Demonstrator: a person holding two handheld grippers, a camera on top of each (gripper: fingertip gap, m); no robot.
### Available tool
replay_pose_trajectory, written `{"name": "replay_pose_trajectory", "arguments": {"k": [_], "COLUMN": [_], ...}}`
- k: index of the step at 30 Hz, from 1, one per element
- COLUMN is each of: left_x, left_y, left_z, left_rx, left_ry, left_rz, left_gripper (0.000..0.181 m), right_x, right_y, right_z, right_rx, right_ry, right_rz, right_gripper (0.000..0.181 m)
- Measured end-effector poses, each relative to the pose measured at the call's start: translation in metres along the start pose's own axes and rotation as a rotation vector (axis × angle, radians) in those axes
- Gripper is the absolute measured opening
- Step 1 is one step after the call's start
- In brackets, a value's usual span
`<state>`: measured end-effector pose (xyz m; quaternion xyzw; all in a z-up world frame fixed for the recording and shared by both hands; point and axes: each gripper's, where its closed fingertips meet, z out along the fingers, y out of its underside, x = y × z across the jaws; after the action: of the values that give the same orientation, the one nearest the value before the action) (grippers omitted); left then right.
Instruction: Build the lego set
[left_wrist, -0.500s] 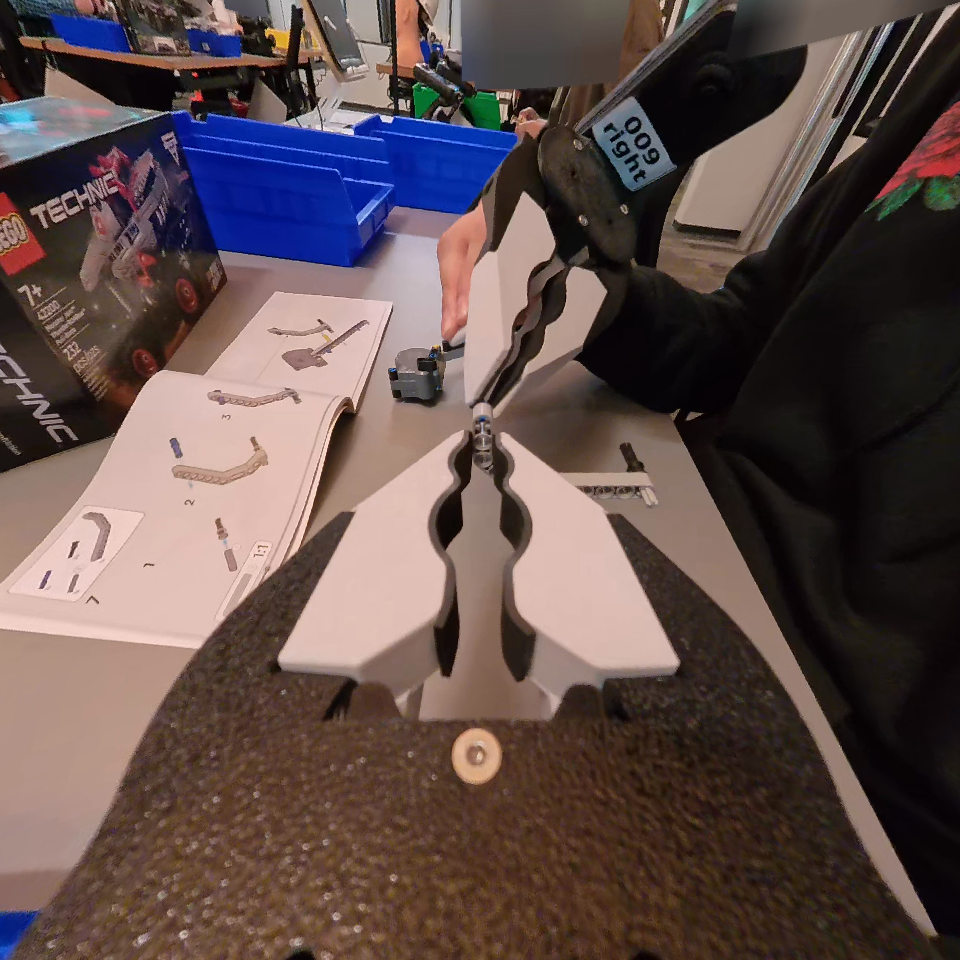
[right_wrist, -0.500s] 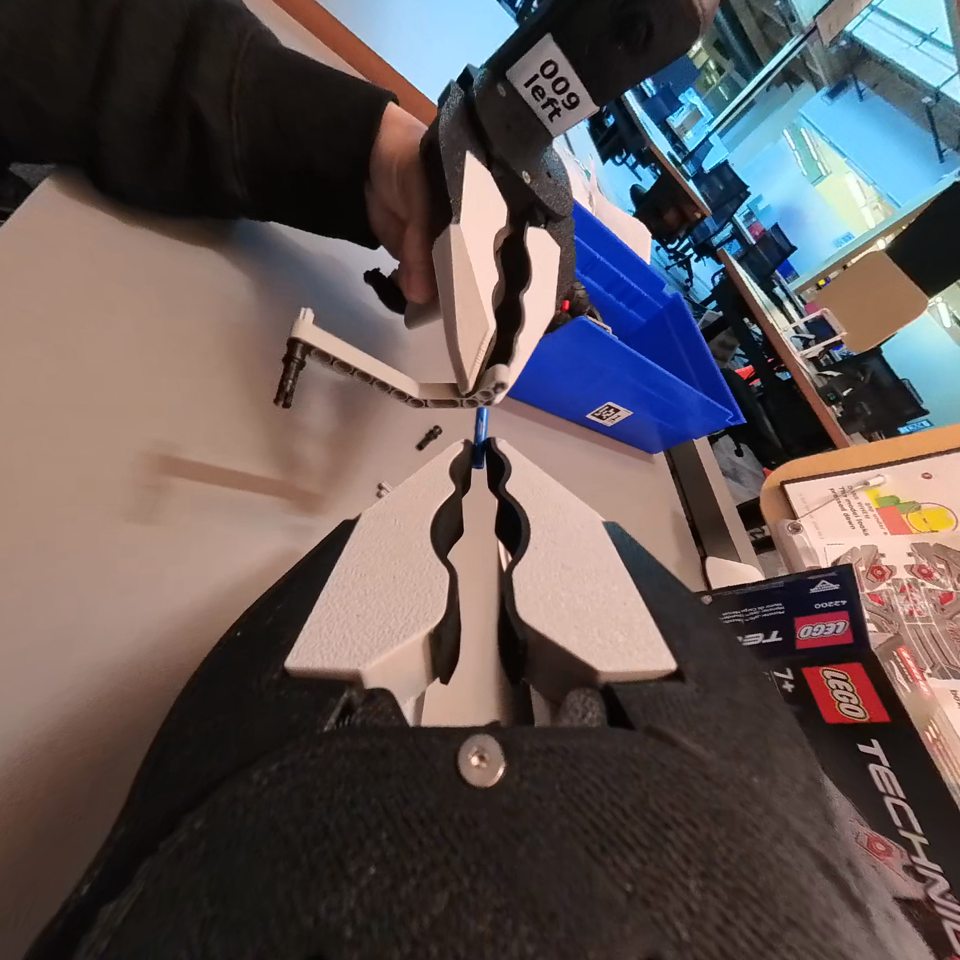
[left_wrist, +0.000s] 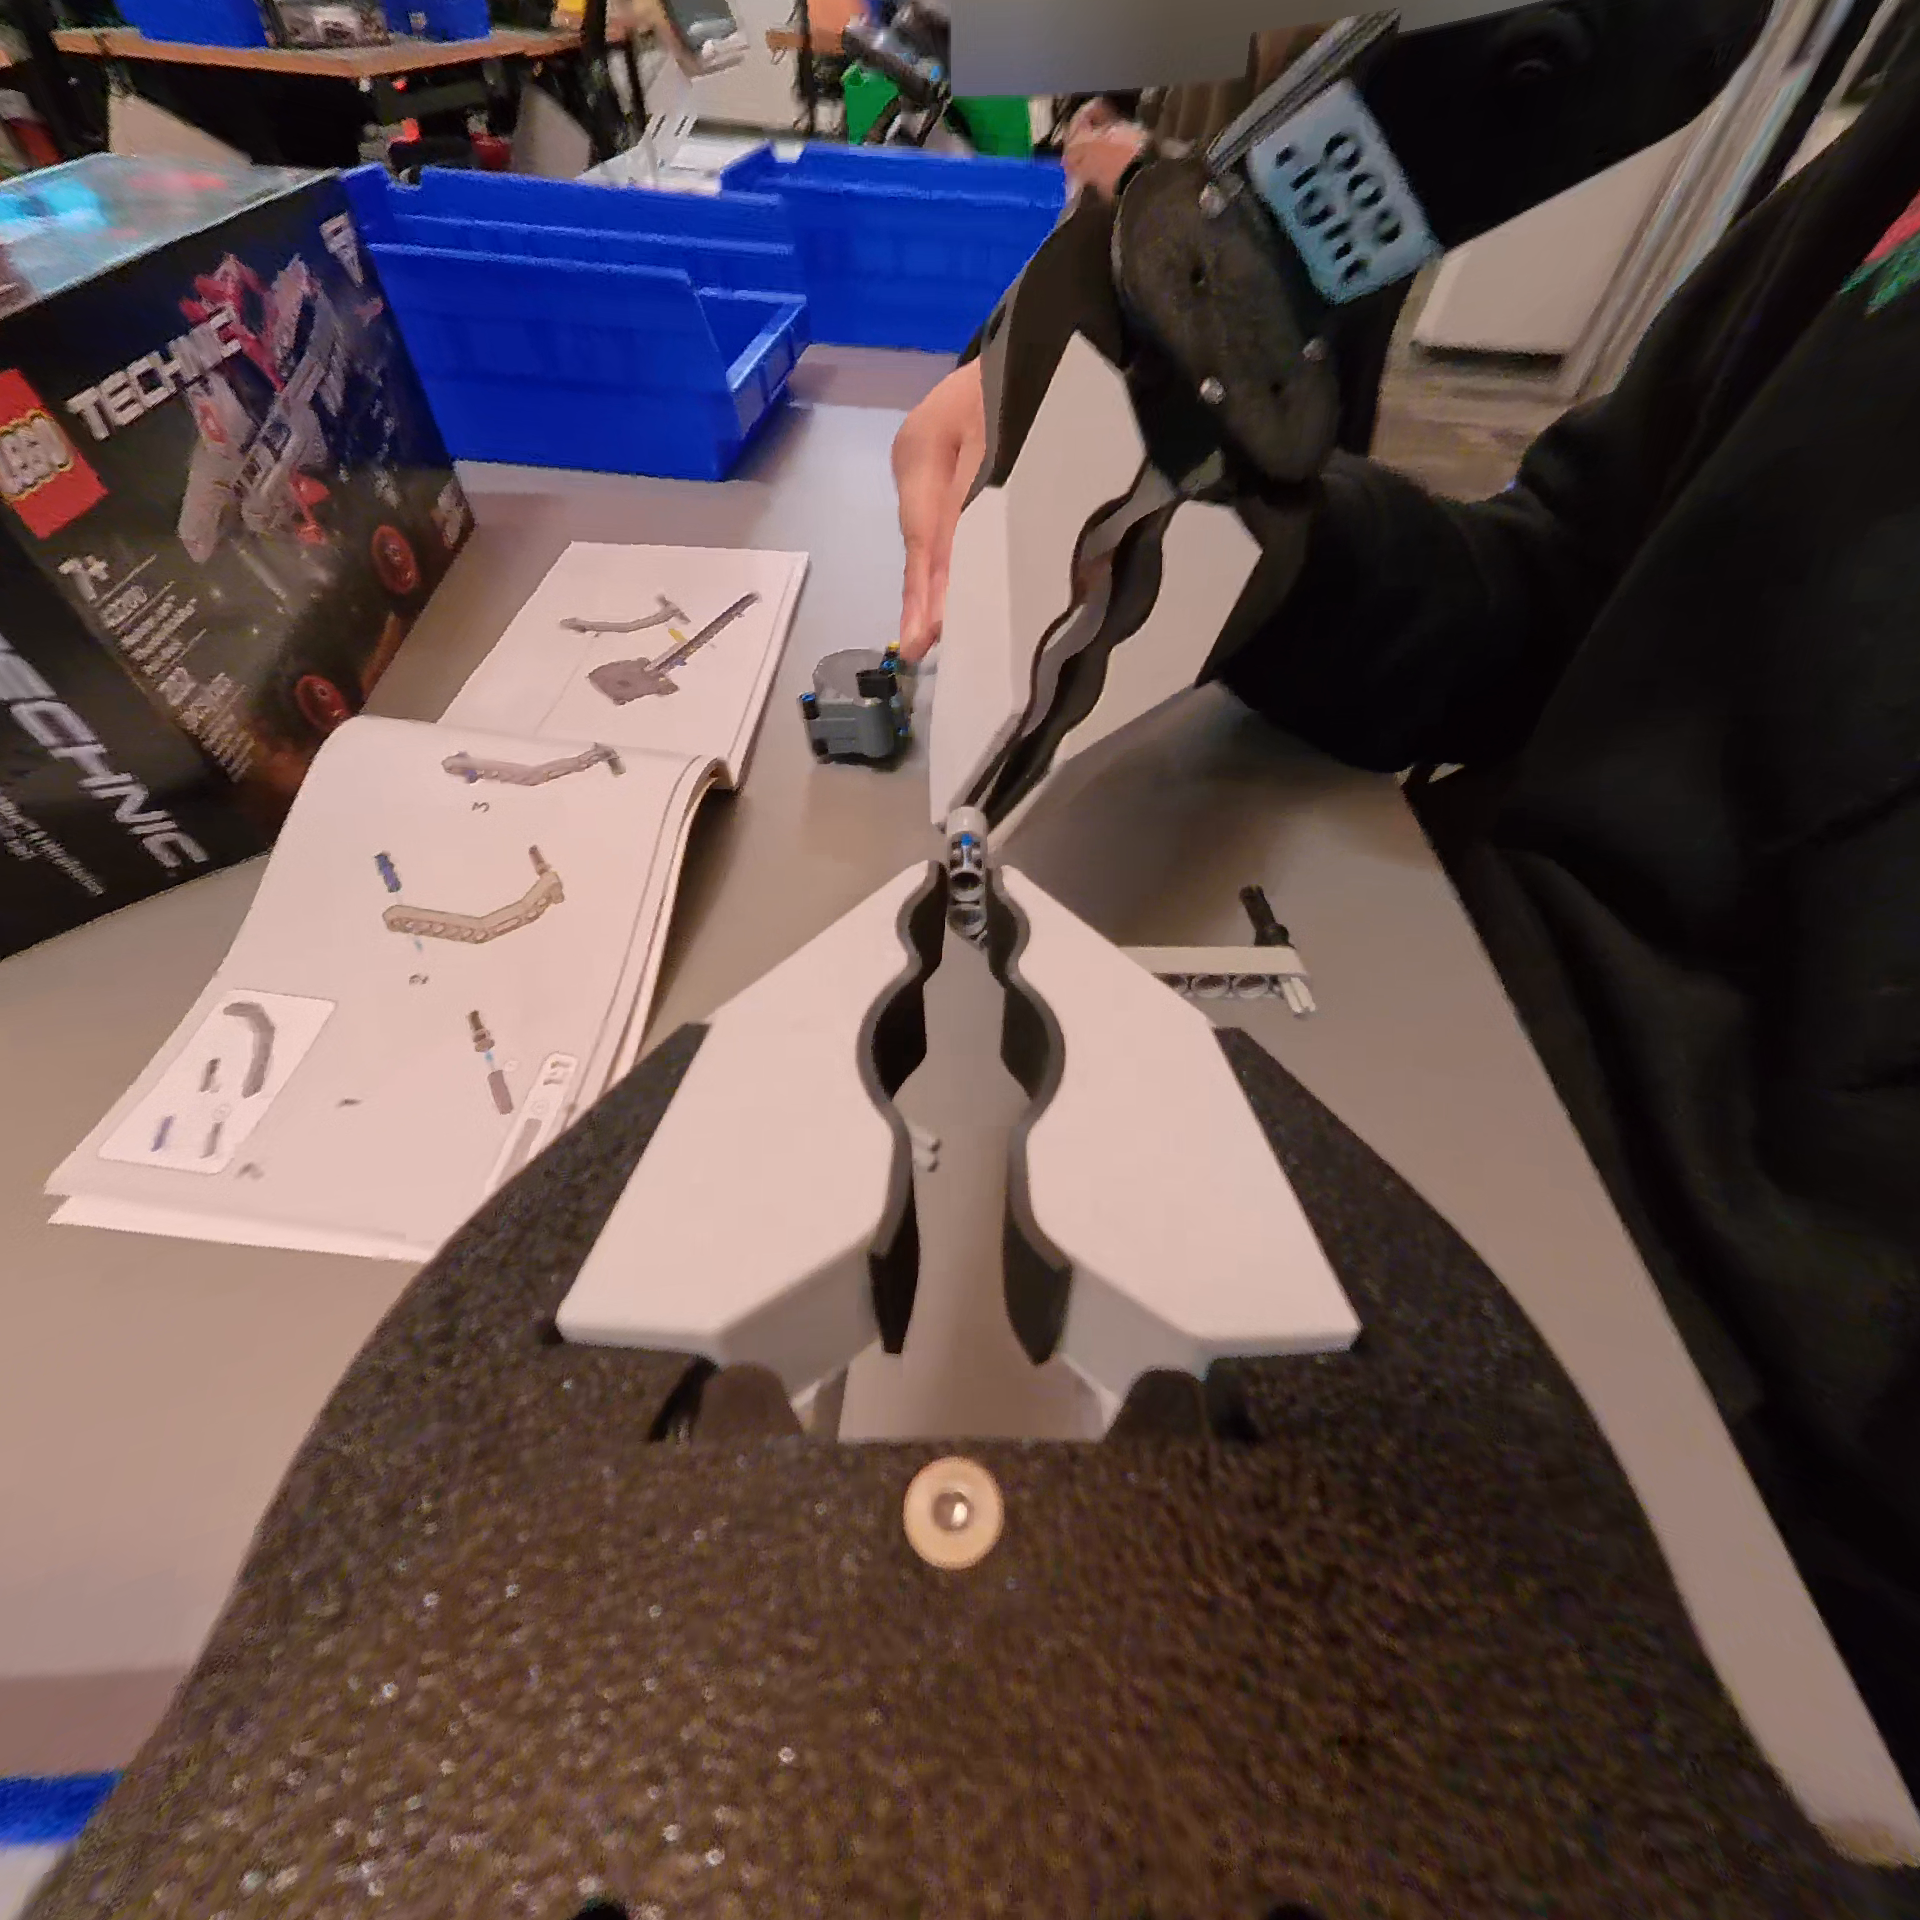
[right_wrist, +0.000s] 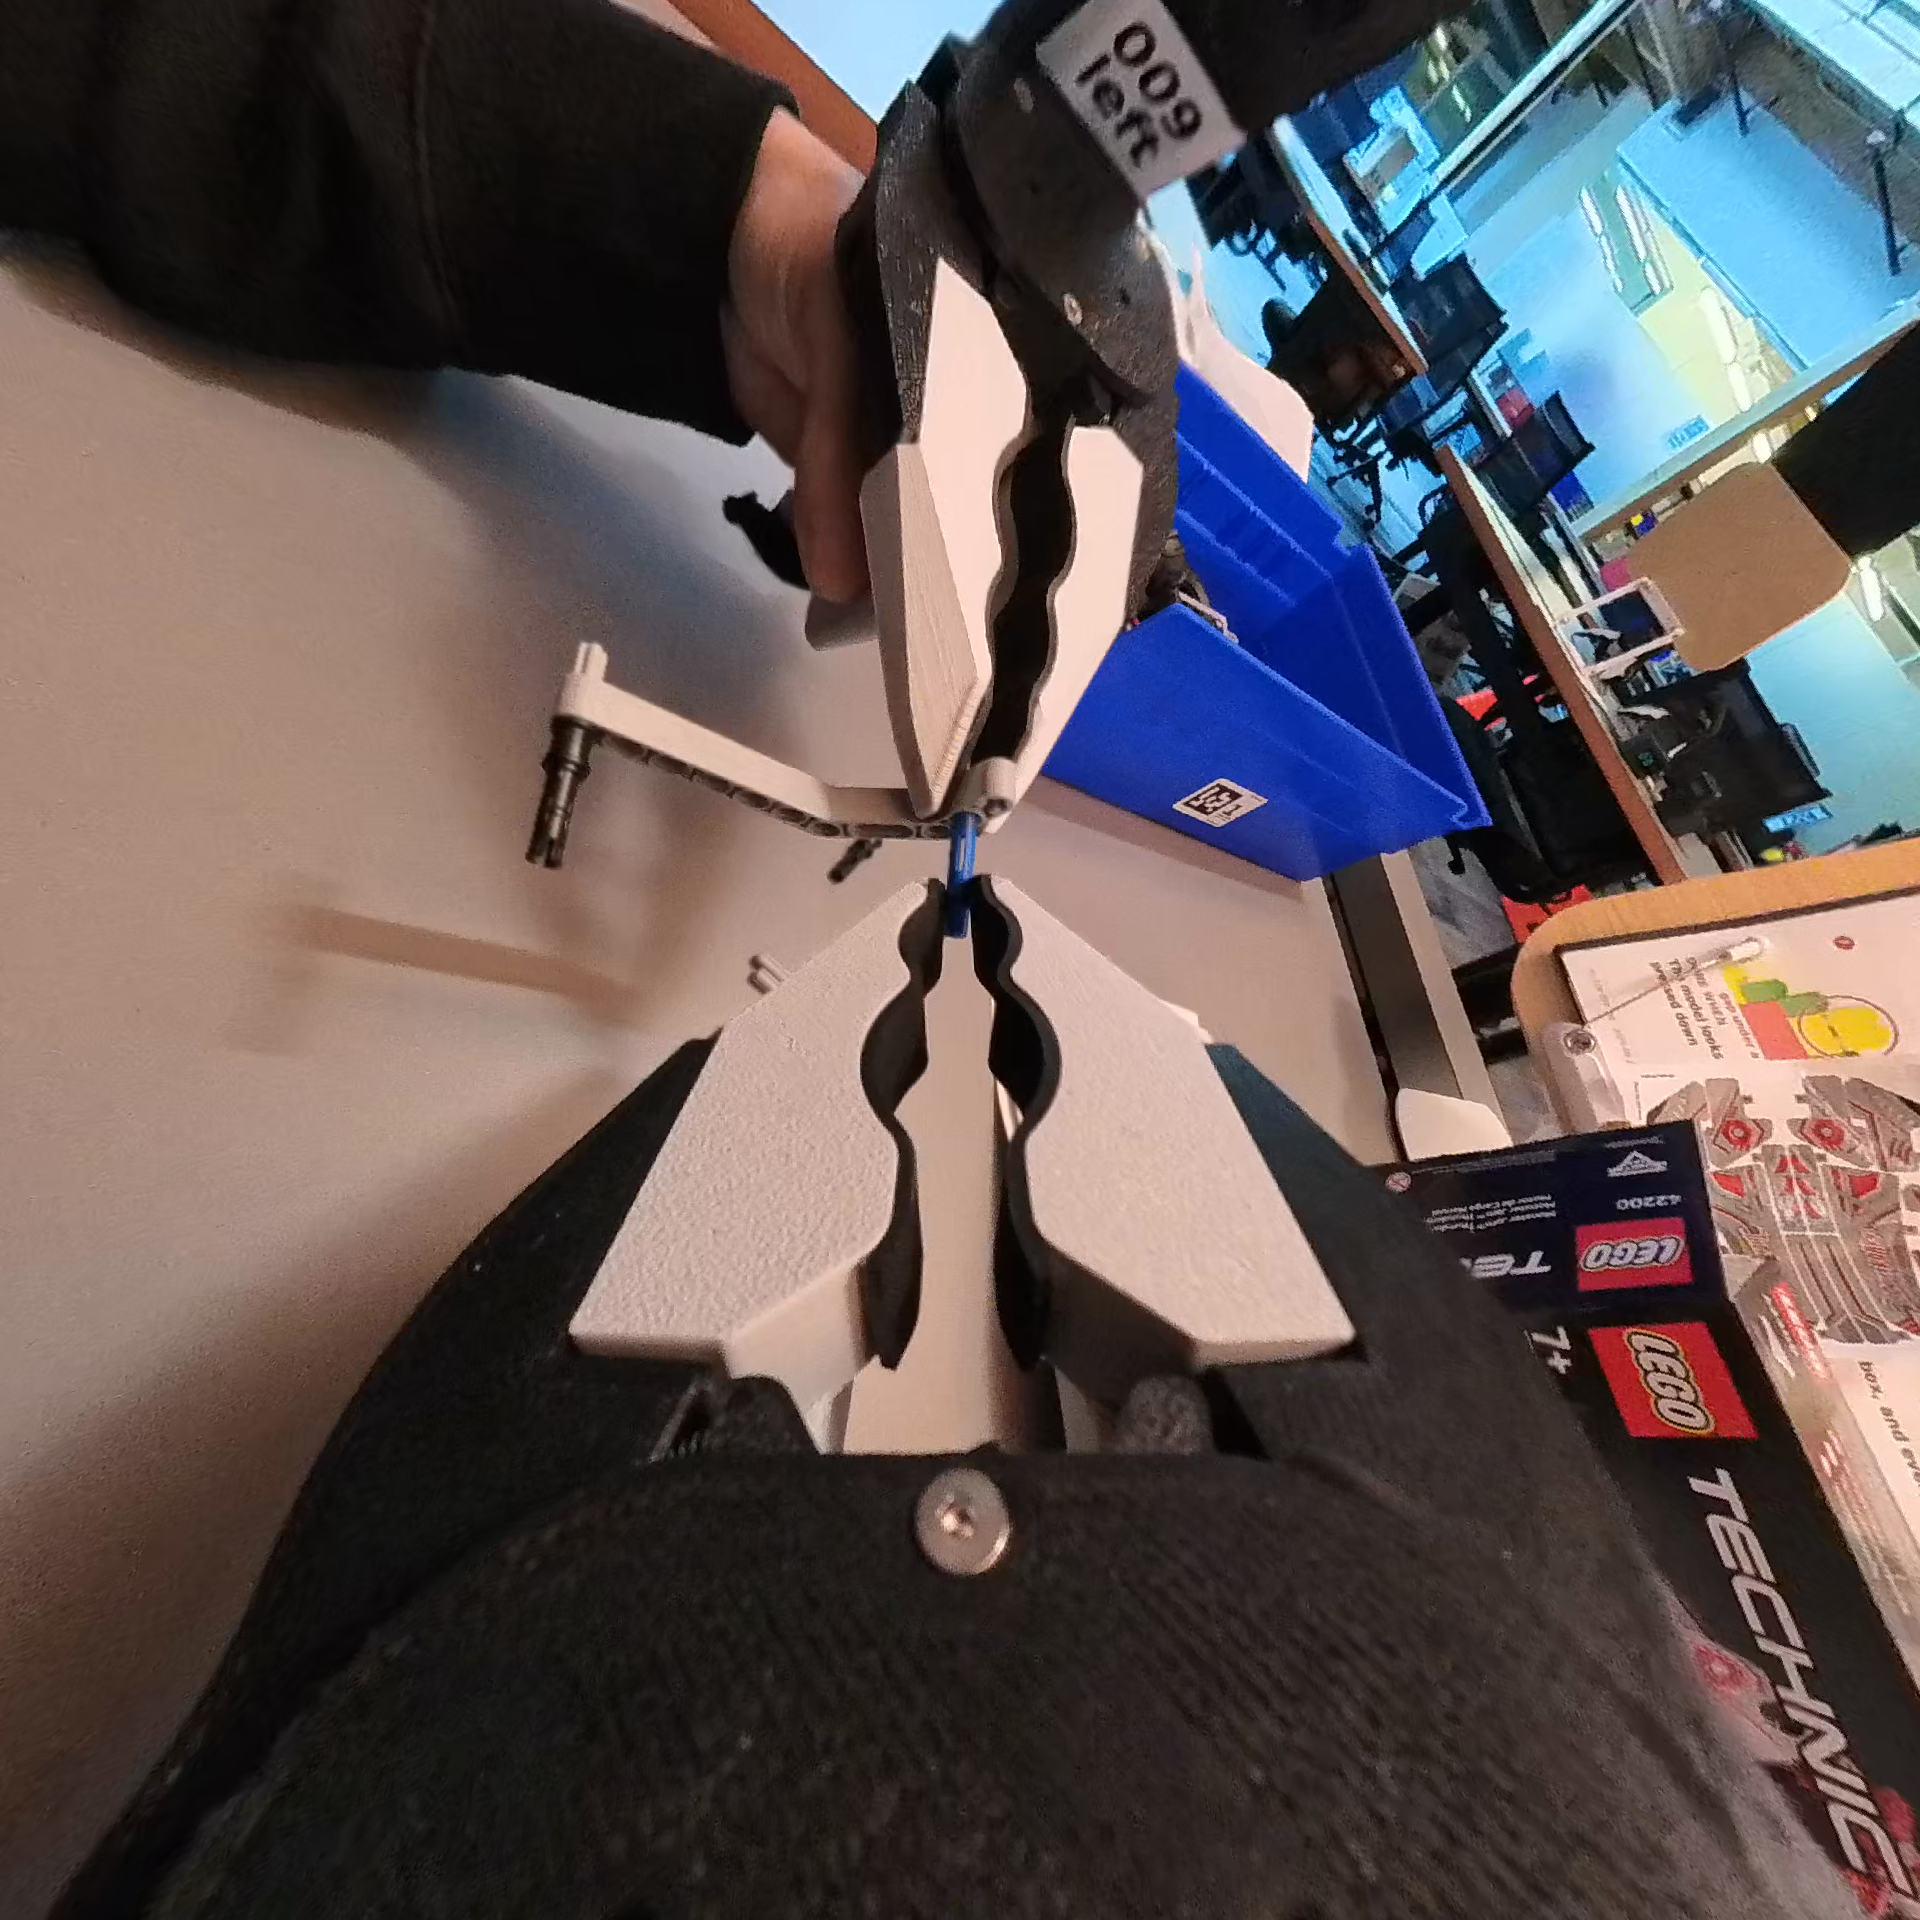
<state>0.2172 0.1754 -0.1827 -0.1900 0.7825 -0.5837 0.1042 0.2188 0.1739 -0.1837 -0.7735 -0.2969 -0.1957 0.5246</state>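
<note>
Two grippers meet tip to tip above the counter (left_wrist: 1195, 790). Left gripper (left_wrist: 966, 883): jaws narrow, clamped on one end of the one light grey angled beam (right_wrist: 727, 769), which carries one black axle pin (right_wrist: 556, 790) at its far end. Right gripper (right_wrist: 961, 894): jaws narrow, pinching one blue pin (right_wrist: 961, 868), whose tip touches the held end of the beam.

On the counter, near to far: one open instruction booklet (left_wrist: 416, 935) to the left; one flat grey beam (left_wrist: 1236, 971) to the right, with a black pin standing on it; one small grey sub-assembly (left_wrist: 857, 707) just beyond the booklet; one set box (left_wrist: 187, 499) at far left. At least two blue bins (left_wrist: 582, 353) stand along the far edge.
</note>
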Motion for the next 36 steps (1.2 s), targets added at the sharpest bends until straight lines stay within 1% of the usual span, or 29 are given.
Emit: {"name": "replay_pose_trajectory", "arguments": {"k": [1,5,8,11,14,16,20,22,23,24,25,26,27,28,29,31,32,34,35,36], "left_x": [-0.003,-0.008,-0.008,-0.008,-0.006,-0.007,-0.014,-0.016,-0.020,-0.022,-0.022,-0.020,-0.019,-0.018,-0.019,-0.018,-0.016,-0.014,-0.014,-0.015], "left_y": [0.003,0.011,0.016,0.023,0.022,0.024,0.036,0.038,0.041,0.044,0.043,0.039,0.038,0.038,0.037,0.036,0.036,0.033,0.033,0.033], "left_z": [0.001,0.003,0.004,0.006,0.009,0.009,0.012,0.012,0.011,0.010,0.013,0.017,0.018,0.017,0.014,0.007,0.005,0.003,0.002,0.001], "left_rx": [-0.030,-0.135,-0.173,-0.204,-0.160,-0.153,-0.289,-0.328,-0.351,-0.380,-0.382,-0.363,-0.358,-0.357,-0.344,-0.331,-0.321,-0.286,-0.272,-0.262], "left_ry": [-0.028,-0.094,-0.098,-0.081,-0.021,-0.016,-0.113,-0.145,-0.175,-0.194,-0.198,-0.193,-0.182,-0.170,-0.170,-0.156,-0.137,-0.105,-0.094,-0.091], "left_rz": [0.016,0.071,0.076,0.003,-0.156,-0.192,-0.125,-0.133,-0.143,-0.142,-0.118,-0.100,-0.100,-0.106,-0.112,-0.128,-0.127,-0.143,-0.154,-0.167], "left_gripper": [0.005,0.005,0.005,0.005,0.005,0.005,0.005,0.005,0.005,0.005,0.004,0.004,0.005,0.005,0.005,0.005,0.005,0.005,0.005,0.005], "right_x": [0.000,-0.001,-0.003,-0.007,-0.008,-0.008,-0.010,-0.010,-0.010,-0.010,-0.014,-0.018,-0.014,-0.007,-0.006,-0.013,-0.015,-0.009,-0.009,-0.004], "right_y": [0.002,0.010,0.013,0.018,0.021,0.023,0.034,0.036,0.036,0.031,0.021,0.003,-0.005,0.004,0.016,0.019,0.018,0.019,0.023,0.030], "right_z": [0.001,0.004,0.007,0.010,0.011,0.013,0.018,0.019,0.018,0.019,0.019,0.020,0.019,0.019,0.019,0.016,0.013,0.009,0.008,0.008], "right_rx": [-0.018,-0.082,-0.104,-0.137,-0.168,-0.187,-0.296,-0.315,-0.309,-0.269,-0.199,-0.092,-0.068,-0.145,-0.198,-0.137,-0.100,-0.055,-0.069,-0.097], "right_ry": [0.002,0.015,0.010,0.000,0.008,0.013,0.030,0.030,0.030,0.022,-0.003,-0.014,0.011,0.050,0.054,-0.007,-0.047,-0.055,-0.073,-0.038], "right_rz": [0.002,-0.050,-0.070,-0.099,-0.161,-0.172,-0.286,-0.297,-0.287,-0.253,-0.199,-0.160,-0.150,-0.189,-0.212,-0.151,-0.078,0.038,0.069,0.073], "right_gripper": [0.003,0.003,0.003,0.003,0.003,0.003,0.003,0.003,0.003,0.002,0.001,0.000,0.000,0.000,0.000,0.000,0.000,0.000,0.000,0.000]}}
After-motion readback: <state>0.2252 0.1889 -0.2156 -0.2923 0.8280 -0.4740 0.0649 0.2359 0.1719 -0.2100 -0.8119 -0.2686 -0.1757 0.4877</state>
